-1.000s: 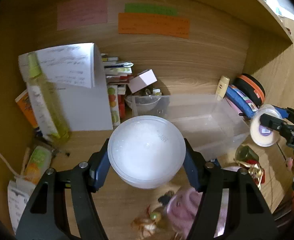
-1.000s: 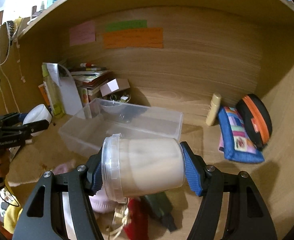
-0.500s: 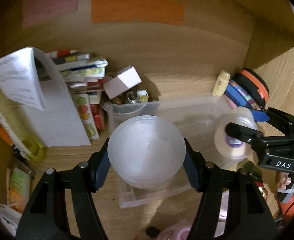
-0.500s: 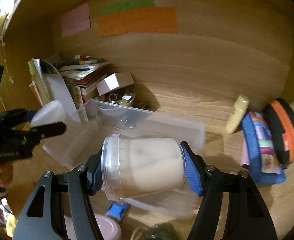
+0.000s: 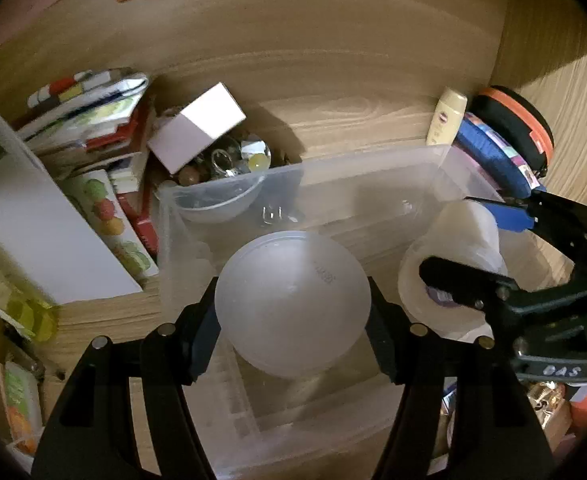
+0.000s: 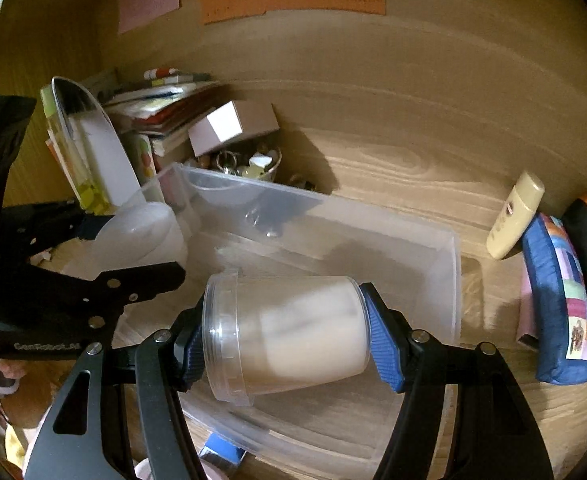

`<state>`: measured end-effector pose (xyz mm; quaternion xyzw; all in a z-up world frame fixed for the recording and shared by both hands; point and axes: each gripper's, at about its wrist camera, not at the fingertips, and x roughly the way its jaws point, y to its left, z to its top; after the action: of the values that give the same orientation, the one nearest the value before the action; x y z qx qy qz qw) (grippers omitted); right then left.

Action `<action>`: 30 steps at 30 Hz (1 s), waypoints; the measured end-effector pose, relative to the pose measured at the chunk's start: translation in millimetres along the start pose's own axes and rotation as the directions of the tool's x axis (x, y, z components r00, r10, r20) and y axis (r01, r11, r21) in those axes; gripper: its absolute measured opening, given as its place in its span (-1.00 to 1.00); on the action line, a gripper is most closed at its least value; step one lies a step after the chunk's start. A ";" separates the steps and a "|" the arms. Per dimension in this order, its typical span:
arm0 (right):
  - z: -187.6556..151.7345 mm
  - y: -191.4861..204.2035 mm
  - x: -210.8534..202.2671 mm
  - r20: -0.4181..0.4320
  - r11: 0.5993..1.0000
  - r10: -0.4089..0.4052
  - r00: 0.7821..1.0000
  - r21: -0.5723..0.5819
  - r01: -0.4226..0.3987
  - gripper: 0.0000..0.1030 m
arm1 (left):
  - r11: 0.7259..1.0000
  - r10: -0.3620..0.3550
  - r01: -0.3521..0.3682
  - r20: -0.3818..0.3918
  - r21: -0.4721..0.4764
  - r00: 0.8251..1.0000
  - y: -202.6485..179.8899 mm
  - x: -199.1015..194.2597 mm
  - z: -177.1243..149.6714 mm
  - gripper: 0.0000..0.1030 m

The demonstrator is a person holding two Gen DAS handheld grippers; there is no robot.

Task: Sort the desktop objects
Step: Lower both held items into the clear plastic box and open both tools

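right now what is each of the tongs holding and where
Left tongs: frosted round container, pinched across its sides. Right tongs: lidded white tub, clamped end to end.

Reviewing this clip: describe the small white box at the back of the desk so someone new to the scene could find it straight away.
Start at the clear bin in the middle of the desk and look past its far left corner to the bowl of trinkets. The white box sits tilted on that bowl, beside the book stack. It is the only plain, unprinted carton there.
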<state>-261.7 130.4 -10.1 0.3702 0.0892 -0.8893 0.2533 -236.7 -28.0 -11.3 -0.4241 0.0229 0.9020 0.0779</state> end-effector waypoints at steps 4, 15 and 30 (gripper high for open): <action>-1.9 1.6 3.0 -0.012 1.000 0.003 1.000 -0.013 -0.003 0.23 | 1.000 -0.024 0.024 -0.008 0.004 1.000 -3.7 4.9 0.4 0.26; -5.1 -0.3 13.7 -0.068 1.000 0.017 0.998 -0.003 -0.017 0.24 | 1.000 0.008 -0.008 0.013 0.026 1.000 -11.8 9.0 4.8 0.26; 3.8 2.4 -5.3 0.023 0.999 -0.039 0.999 -0.024 0.039 0.43 | 0.999 0.034 -0.033 0.105 -0.005 0.994 -8.3 -32.5 10.8 0.46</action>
<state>-259.6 129.1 -3.7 0.3554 0.1046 -0.8969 0.2414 -223.2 -22.6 20.8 -0.3757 0.0244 0.9243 0.0631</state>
